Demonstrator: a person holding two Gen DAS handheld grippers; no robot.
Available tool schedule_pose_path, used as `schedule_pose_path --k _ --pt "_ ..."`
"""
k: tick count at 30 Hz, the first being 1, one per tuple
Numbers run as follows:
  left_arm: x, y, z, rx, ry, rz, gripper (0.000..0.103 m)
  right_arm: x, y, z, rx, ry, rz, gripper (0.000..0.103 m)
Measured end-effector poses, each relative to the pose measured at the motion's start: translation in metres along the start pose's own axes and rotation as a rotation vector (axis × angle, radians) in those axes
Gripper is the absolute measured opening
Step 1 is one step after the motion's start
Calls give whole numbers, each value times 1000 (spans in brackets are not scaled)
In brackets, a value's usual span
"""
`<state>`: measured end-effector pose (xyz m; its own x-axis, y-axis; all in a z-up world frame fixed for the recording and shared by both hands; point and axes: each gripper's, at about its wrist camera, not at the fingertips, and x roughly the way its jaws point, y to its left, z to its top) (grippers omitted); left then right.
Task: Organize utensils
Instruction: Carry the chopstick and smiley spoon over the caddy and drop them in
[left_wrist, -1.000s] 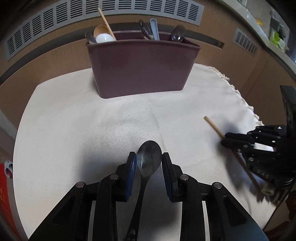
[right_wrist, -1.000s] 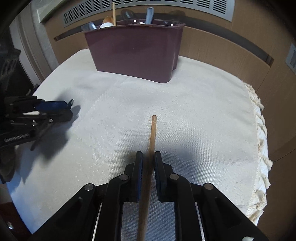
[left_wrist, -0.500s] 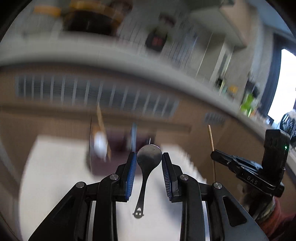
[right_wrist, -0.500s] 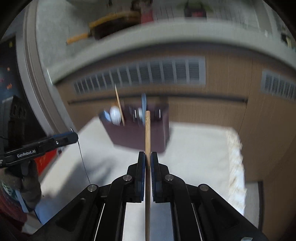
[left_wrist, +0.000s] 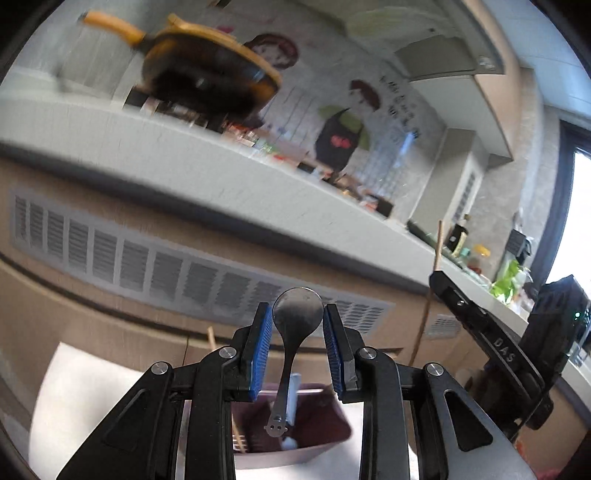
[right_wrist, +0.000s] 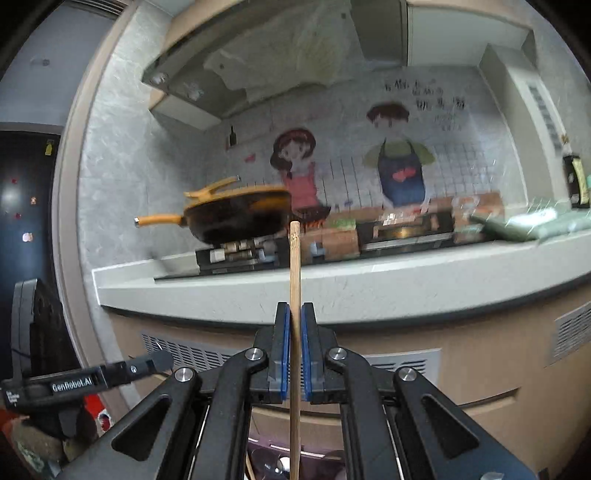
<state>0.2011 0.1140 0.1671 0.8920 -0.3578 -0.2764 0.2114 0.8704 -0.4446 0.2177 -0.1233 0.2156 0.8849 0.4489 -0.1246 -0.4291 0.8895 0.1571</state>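
My left gripper is shut on a dark metal spoon, gripping its bowl; the handle hangs down over the maroon utensil holder. My right gripper is shut on a wooden chopstick held upright, its lower end above the maroon holder, where other utensils show. The right gripper with its chopstick also shows at the right of the left wrist view. The left gripper shows at the lower left of the right wrist view.
A white cloth covers the table under the holder. Behind stands a kitchen counter with a yellow-handled pan on a stove, and a vented cabinet front below.
Both grippers have lifted their utensils off the cloth and tilted upward, coming over the maroon holder. The spoon and the chopstick now hang vertically above it.
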Motion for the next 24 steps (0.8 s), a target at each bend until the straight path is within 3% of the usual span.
schedule_pose_path --k 9,11,13,15,17,24 --pt "51 29 -44 -31 55 19 29 44 -10 -67 -10 111 -46 6" --pt "56 31 -56 -37 81 23 29 44 -16 -81 8 159 -49 6" --pt "58 28 -68 -22 127 57 38 43 -23 -99 32 270 -23 7" --pt "49 21 -76 -3 143 82 44 38 -29 -112 64 369 0 9" --pt "34 10 -82 26 140 117 44 25 -30 -120 74 414 -13 10" --pt "-52 -45 -119 193 105 335 45 -59 -13 -123 52 415 -24 15"
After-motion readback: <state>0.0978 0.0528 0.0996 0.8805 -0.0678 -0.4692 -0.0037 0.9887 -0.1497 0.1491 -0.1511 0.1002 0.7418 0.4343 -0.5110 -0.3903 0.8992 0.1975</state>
